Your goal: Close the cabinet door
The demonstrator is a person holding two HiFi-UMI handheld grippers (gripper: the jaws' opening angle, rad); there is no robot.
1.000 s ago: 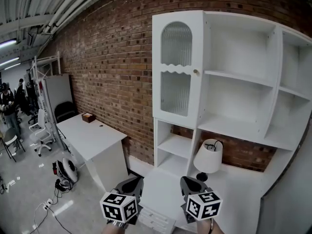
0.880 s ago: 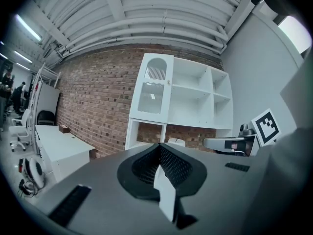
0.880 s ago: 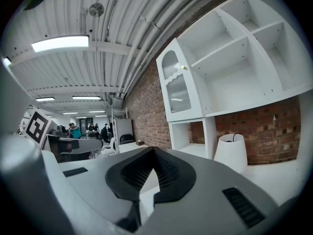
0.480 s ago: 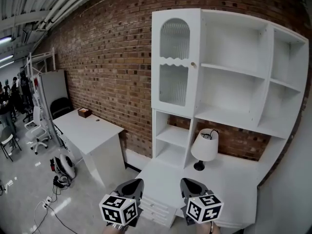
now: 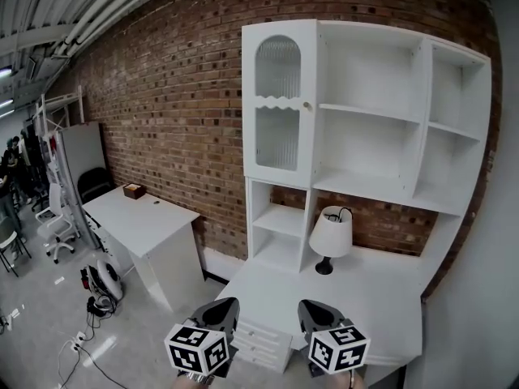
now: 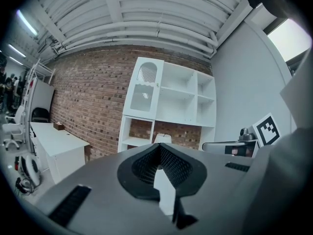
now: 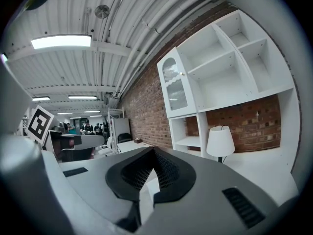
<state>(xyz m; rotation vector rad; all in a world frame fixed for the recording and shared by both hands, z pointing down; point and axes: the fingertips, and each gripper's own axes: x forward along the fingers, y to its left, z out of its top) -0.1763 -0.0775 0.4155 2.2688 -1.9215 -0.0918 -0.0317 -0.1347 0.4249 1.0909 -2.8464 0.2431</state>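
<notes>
Desk (image 5: 361, 298) stands between left gripper (image 5: 220, 309), right gripper (image 5: 315, 311) and cabinet door (image 5: 278, 104).

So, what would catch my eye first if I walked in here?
Probably the tall white shelf unit against the red brick wall, its arched glass door at the upper left looking shut. Below it a white lamp stands on the desk. At the bottom edge the left tongs and right tongs, each bearing a patterned cube, point toward it.
</notes>
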